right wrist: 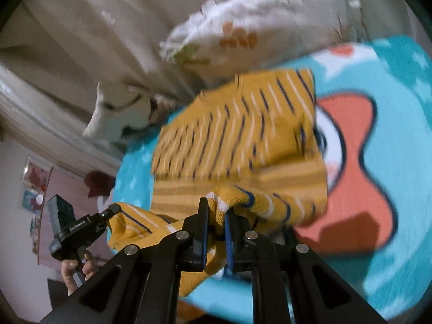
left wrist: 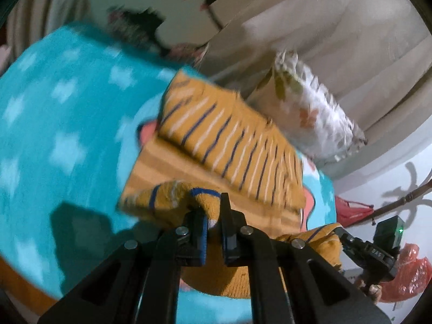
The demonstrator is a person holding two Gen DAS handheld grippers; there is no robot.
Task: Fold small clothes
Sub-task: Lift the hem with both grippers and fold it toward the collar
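A mustard-yellow knit garment (left wrist: 229, 135) with blue and white stripes lies on a turquoise blanket (left wrist: 59, 124); it also shows in the right wrist view (right wrist: 237, 135). My left gripper (left wrist: 213, 210) is shut on one near corner of the garment and lifts it. My right gripper (right wrist: 218, 210) is shut on the other near corner and lifts it too. The right gripper shows in the left wrist view (left wrist: 343, 232), and the left gripper shows in the right wrist view (right wrist: 113, 210). The near edge is raised over the flat part. Both views are motion-blurred.
The blanket (right wrist: 391, 189) has white stars and an orange cartoon shape (right wrist: 359, 178). A floral pillow (left wrist: 310, 113) lies just beyond the garment, also in the right wrist view (right wrist: 243, 27). A beige bedsheet (left wrist: 337, 32) is behind. Red plastic bags (left wrist: 405, 272) lie off the bed's right side.
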